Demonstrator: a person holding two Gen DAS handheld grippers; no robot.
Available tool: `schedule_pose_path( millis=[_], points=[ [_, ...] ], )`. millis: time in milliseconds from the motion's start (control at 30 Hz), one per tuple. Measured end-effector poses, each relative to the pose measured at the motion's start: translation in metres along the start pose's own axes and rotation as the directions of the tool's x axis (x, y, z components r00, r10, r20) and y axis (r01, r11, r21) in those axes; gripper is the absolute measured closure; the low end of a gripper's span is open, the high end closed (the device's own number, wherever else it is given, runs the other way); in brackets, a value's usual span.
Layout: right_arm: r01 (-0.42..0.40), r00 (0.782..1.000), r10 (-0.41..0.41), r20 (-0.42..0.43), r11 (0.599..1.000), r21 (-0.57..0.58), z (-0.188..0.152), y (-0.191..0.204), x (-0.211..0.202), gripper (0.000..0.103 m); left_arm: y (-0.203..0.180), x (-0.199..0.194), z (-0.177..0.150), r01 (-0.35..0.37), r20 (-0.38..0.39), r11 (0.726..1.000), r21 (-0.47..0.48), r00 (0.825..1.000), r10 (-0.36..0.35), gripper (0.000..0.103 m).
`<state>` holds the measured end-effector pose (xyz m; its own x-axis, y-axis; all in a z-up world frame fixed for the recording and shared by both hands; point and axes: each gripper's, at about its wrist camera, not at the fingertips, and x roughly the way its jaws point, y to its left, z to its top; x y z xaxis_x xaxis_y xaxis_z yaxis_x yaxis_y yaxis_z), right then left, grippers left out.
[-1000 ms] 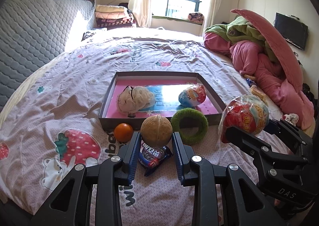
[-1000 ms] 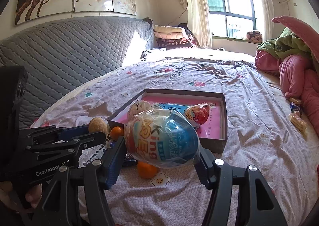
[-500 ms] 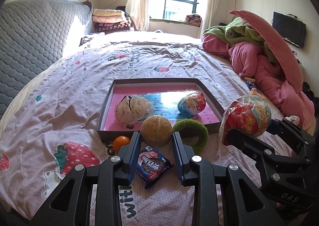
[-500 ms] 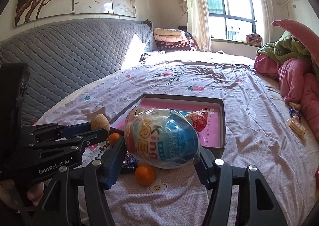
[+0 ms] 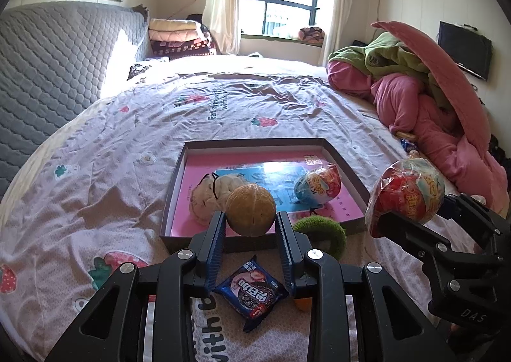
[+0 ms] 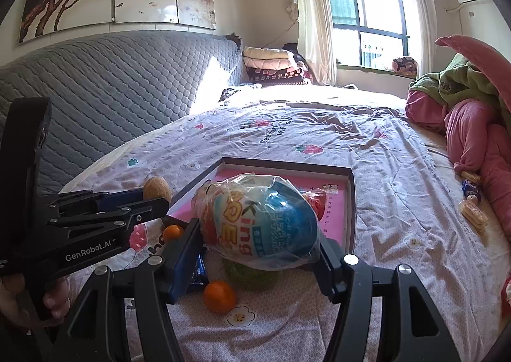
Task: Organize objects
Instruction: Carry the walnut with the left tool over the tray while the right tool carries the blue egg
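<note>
My left gripper (image 5: 250, 223) is shut on a tan walnut-like ball (image 5: 250, 209), held above the near edge of the pink-lined tray (image 5: 179, 177). My right gripper (image 6: 260, 245) is shut on a large plastic-wrapped toy egg (image 6: 260, 223), also near the tray's (image 6: 351, 202) front edge; that egg shows at the right in the left wrist view (image 5: 405, 194). In the tray lie a cream plush (image 5: 210, 191) and a smaller toy egg (image 5: 317, 184). On the bed lie a green ring (image 5: 329, 232), a blue cookie packet (image 5: 250, 293) and oranges (image 6: 220, 296) (image 6: 172, 232).
The tray sits on a strawberry-print bedsheet (image 5: 95, 170). A pile of pink and green bedding (image 5: 431, 100) lies at the right. A grey quilted headboard (image 6: 111, 90) is at the left. Small snack packets (image 6: 472, 208) lie near the right edge of the bed.
Both grippers have risen and moved forward toward the tray with their loads. The ball now hangs over the tray's near edge; the cookie packet has slid back beneath my left fingers.
</note>
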<state>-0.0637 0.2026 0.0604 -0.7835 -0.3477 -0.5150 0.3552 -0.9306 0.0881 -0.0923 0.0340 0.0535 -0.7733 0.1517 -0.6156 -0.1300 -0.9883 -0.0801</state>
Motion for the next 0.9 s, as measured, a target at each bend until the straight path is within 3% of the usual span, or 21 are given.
schedule_pose_path(
  millis=[900],
  points=[
    [0.014, 1.0, -0.014, 0.017, 1.0, -0.001, 0.028, -0.013, 0.027, 0.04, 0.005, 0.028, 0.031, 0.004, 0.013, 1.0, 0.007, 1.0, -0.004, 0.071]
  ],
)
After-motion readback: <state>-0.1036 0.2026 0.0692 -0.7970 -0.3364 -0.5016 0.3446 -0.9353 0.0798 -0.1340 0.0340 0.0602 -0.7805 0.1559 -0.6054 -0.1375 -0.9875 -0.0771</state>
